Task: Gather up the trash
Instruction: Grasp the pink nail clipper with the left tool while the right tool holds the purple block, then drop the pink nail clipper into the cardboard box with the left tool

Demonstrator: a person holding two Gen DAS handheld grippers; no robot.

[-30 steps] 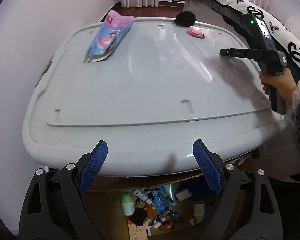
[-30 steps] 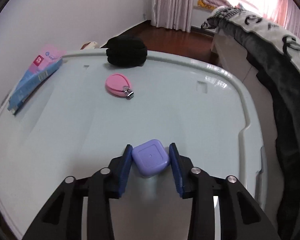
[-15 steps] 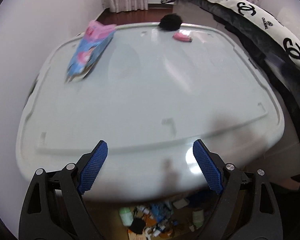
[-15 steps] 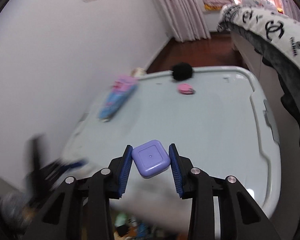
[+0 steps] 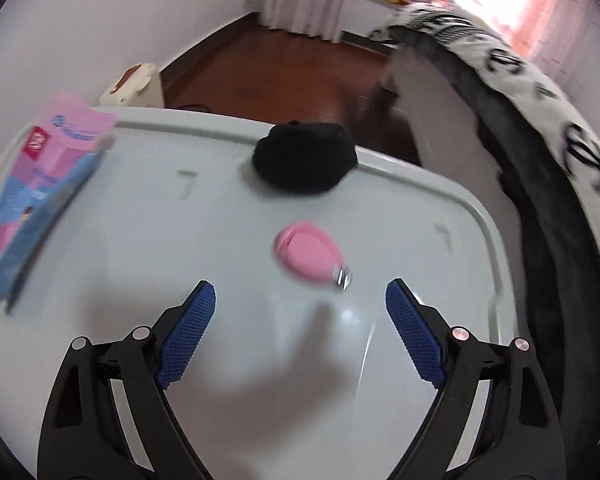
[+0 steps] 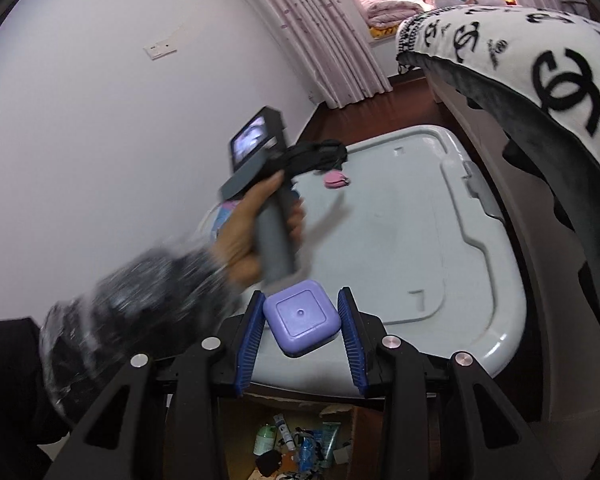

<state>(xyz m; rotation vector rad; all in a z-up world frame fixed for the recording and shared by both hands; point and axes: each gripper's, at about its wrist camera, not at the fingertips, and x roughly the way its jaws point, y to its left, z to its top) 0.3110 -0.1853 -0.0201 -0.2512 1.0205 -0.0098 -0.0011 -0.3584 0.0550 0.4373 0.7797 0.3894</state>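
Purple case (image 6: 302,322) clamped in right fingers (image 6: 352,344), unseen from wide-apart left fingers (image 5: 188,332)

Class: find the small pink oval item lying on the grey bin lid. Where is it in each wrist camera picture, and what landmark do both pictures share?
Left wrist: pink oval item, centre, just ahead of the open jaws.
Right wrist: pink oval item, small, upper middle, beyond the left hand.
Shared landmark: black bundle at the lid's far edge.

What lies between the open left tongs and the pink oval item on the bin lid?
Nothing: in the left wrist view, only bare grey lid separates the left tongs from the pink oval item.
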